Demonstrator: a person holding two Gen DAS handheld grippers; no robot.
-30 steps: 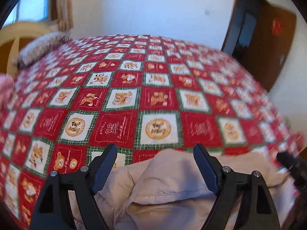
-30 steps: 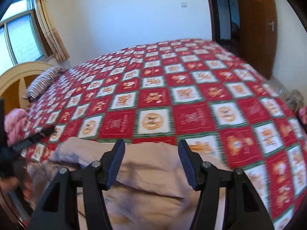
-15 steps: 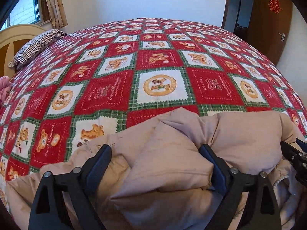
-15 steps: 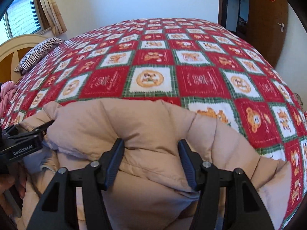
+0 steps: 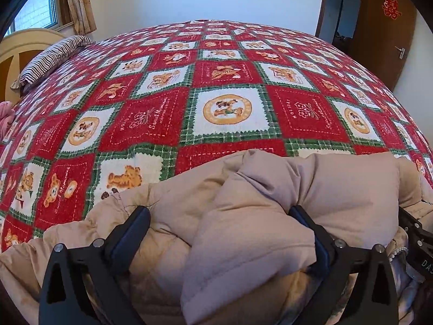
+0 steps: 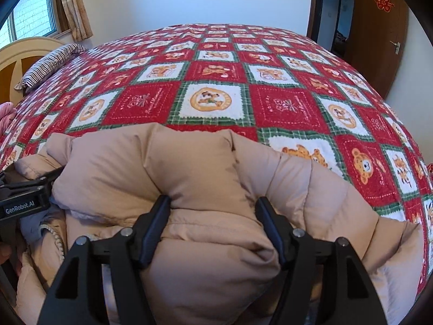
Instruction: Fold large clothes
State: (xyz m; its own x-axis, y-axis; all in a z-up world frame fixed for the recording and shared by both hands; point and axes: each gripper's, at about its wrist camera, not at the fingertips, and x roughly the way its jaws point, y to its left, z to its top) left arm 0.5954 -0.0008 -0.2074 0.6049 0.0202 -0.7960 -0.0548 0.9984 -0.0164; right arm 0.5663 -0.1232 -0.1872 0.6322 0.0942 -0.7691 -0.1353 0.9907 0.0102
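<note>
the beige puffer jacket [image 5: 259, 216] lies bunched at the near edge of the bed, on the red, white and green patchwork bedspread [image 5: 224, 108], and both tools are down on it. the left gripper [image 5: 222, 224] stands wide, its jaws having just been opening, with a thick fold of padding bulging between them but no pinch that shows; it reads as letting go. the right gripper [image 6: 212, 216] is narrower and has also just been opening; the padding fills the gap and touches both pads, though whether it is really held i cannot tell. the step in hand looks like setting the jacket down to spread it. to do that well, release both sides fully, lift clear of the puffy cloth so it does not drag, then take it again at 2 clear points such as shoulders or hem, rather than at a thick wad in the middle. the 2 grippers sit close together, each showing at the edge of the other's view, so they could knock. a striped pillow [image 5: 51, 59] lies far up by the pale headboard [image 6: 29, 54], a pink bundle [image 5: 6, 113] at the left edge, a wooden door [image 6: 379, 27] beyond; the bedspread ahead has room.
</note>
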